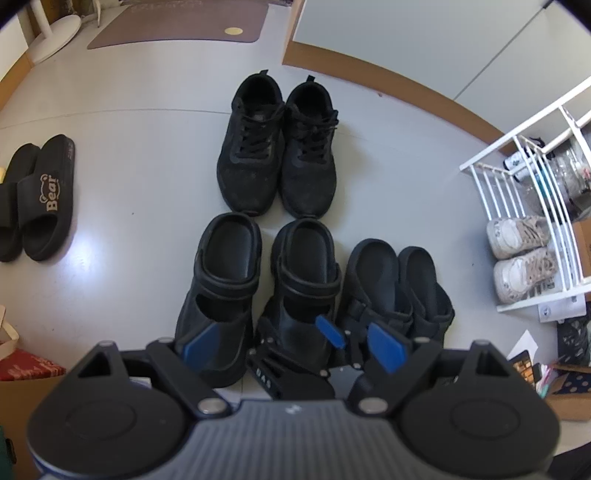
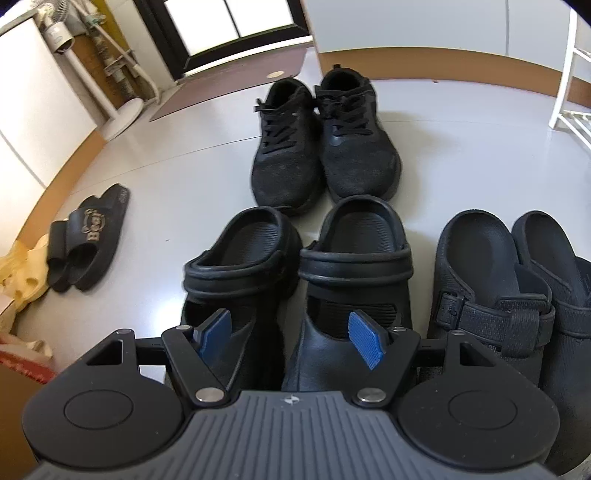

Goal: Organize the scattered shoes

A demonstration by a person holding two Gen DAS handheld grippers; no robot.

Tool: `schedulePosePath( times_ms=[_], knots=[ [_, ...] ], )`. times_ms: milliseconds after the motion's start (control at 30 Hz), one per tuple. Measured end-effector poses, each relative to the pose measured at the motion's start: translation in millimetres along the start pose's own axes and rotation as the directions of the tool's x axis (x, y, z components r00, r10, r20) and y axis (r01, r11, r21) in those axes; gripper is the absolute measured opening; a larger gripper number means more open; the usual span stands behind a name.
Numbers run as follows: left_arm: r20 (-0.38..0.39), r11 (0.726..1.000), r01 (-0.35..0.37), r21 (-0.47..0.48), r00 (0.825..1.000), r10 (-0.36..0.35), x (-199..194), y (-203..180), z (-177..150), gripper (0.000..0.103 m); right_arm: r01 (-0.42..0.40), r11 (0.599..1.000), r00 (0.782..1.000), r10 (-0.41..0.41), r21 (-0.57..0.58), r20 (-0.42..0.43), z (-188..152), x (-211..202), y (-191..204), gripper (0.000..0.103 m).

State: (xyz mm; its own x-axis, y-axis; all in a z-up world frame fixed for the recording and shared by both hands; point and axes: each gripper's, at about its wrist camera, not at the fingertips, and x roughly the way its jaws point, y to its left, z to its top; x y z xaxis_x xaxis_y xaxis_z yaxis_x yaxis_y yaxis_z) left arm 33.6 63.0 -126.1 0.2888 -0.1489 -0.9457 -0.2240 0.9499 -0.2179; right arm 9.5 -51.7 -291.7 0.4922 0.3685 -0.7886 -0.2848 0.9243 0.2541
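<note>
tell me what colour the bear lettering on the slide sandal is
Pale gold on a black strap, clearest in the left wrist view: slide sandal.

Daylight comes in through the bright, washed-out glass door (image 2: 236, 22) at the far end, blown to plain white. It leaves a soft glare patch on the glossy pale grey floor (image 1: 88, 236) beside the black "Bear" slide sandals (image 1: 37, 199). The black lace-up sneakers (image 1: 277, 147) sit sharp but swallow detail in their dark fabric. Both fisheye views bend the brown skirting board (image 1: 406, 81) into curves, corners go black, and the near edges look slightly soft.
</note>
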Motion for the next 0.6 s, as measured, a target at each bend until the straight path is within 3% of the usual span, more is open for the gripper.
schedulePosePath(
  times_ms=[367,433,600],
  knots=[
    [0.021,0.998,-0.022,-0.063,1.0,0.023,0,13,18,0.09,0.033,0.999,0.998,-0.032,-0.019,0.059,2,20,13,0.075],
    [0.018,0.998,-0.017,-0.058,1.0,0.018,1,11,19,0.09,0.02,1.0,0.999,-0.019,-0.013,0.045,0,20,16,0.066],
    [0.012,0.999,-0.012,-0.052,1.0,0.013,3,8,20,0.09,0.042,0.998,0.998,-0.039,-0.055,0.048,-6,22,30,0.061]
  ],
)
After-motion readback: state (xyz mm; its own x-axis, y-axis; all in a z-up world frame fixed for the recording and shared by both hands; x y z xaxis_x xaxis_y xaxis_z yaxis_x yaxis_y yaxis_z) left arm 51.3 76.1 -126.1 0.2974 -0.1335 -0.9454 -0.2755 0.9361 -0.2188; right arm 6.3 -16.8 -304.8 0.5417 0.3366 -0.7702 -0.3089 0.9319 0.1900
